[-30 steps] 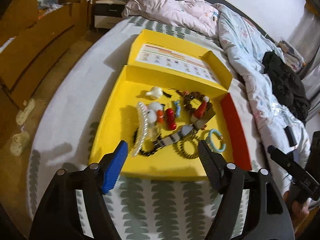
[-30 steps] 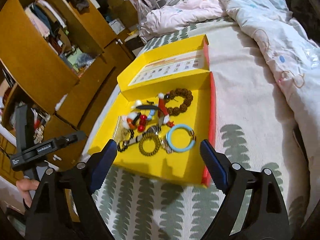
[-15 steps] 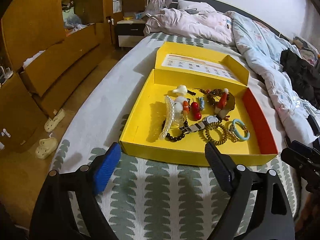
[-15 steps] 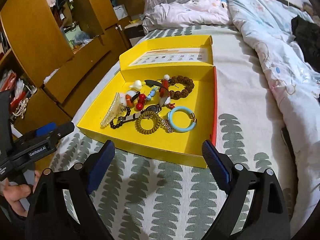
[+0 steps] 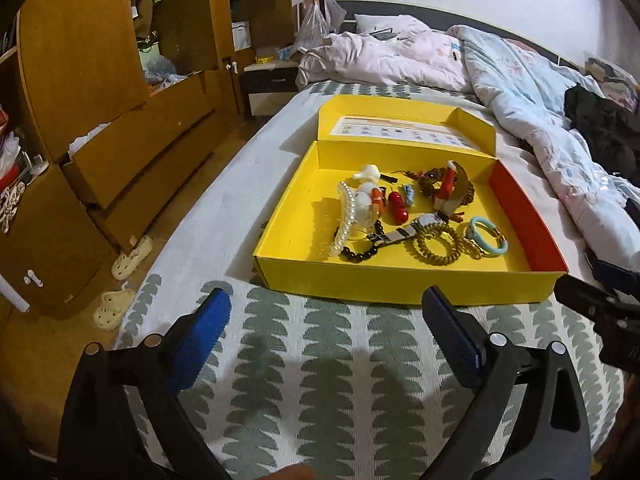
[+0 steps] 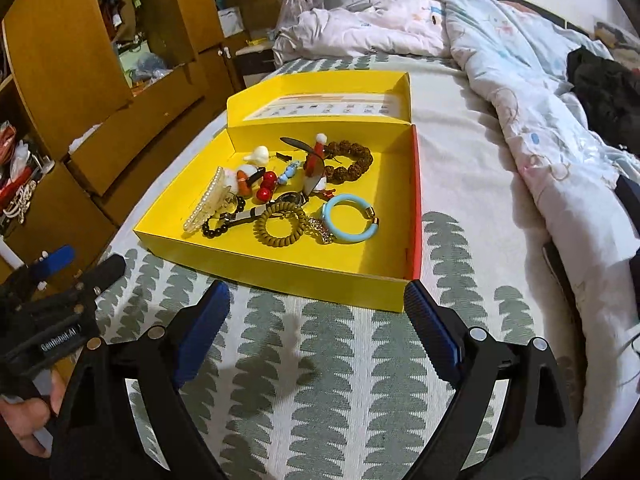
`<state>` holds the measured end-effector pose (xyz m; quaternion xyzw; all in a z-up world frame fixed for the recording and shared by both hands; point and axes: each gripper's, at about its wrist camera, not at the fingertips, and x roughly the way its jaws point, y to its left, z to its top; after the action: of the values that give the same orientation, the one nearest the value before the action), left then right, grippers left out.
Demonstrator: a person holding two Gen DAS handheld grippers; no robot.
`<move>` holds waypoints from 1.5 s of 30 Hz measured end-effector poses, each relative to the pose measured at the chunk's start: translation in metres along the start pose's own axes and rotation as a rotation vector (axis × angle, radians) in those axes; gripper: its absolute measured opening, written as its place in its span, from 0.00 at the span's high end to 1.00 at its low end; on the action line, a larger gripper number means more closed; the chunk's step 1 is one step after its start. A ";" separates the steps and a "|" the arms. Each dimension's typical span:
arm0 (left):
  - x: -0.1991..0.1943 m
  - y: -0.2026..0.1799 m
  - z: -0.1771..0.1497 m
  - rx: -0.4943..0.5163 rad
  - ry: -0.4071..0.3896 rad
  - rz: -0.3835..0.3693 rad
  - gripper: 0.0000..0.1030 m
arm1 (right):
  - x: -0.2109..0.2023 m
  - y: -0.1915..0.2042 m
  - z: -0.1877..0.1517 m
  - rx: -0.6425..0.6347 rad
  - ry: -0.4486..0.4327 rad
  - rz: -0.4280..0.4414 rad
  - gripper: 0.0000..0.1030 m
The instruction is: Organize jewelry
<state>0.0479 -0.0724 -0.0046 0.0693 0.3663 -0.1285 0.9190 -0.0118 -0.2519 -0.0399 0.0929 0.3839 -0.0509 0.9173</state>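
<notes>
An open yellow box (image 5: 400, 284) (image 6: 280, 266) lies on the bed with several jewelry pieces heaped inside. Among them are a pearl hair clip (image 5: 346, 216) (image 6: 206, 202), a coiled olive hair tie (image 5: 438, 240) (image 6: 280, 224), a light blue bangle (image 5: 488, 236) (image 6: 350, 218), a brown bead bracelet (image 6: 352, 160) and a striped watch (image 5: 408, 232). My left gripper (image 5: 326, 306) hovers over the bedspread just short of the box's front wall, its jaws still opening with nothing between them. My right gripper (image 6: 316, 300) stands open and empty at the same front wall.
The bedspread (image 5: 320, 380) has a green leaf pattern. Crumpled quilts (image 5: 520, 80) and dark clothes (image 5: 600, 128) lie at the back right. Wooden wardrobes and drawers (image 5: 120, 140) stand left, with pale slippers (image 5: 132, 256) on the floor. A hand (image 6: 24, 420) holds the left gripper's grip.
Both grippers have drawn back from the box, which now looks smaller and farther. The left gripper's jaws have spread wider. The jewelry has not moved.
</notes>
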 end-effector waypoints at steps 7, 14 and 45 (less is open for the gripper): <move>-0.010 -0.006 -0.013 0.027 -0.054 0.015 0.07 | -0.004 0.001 -0.010 0.012 0.001 0.020 0.13; -0.020 -0.011 -0.011 0.036 -0.081 -0.023 0.07 | -0.002 0.007 -0.014 0.001 0.011 0.048 0.13; -0.010 -0.018 -0.013 0.043 -0.088 0.043 0.06 | 0.006 0.011 -0.021 -0.040 0.025 0.037 0.13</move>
<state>0.0273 -0.0851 -0.0079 0.0912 0.3210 -0.1194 0.9351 -0.0207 -0.2370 -0.0568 0.0825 0.3946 -0.0249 0.9148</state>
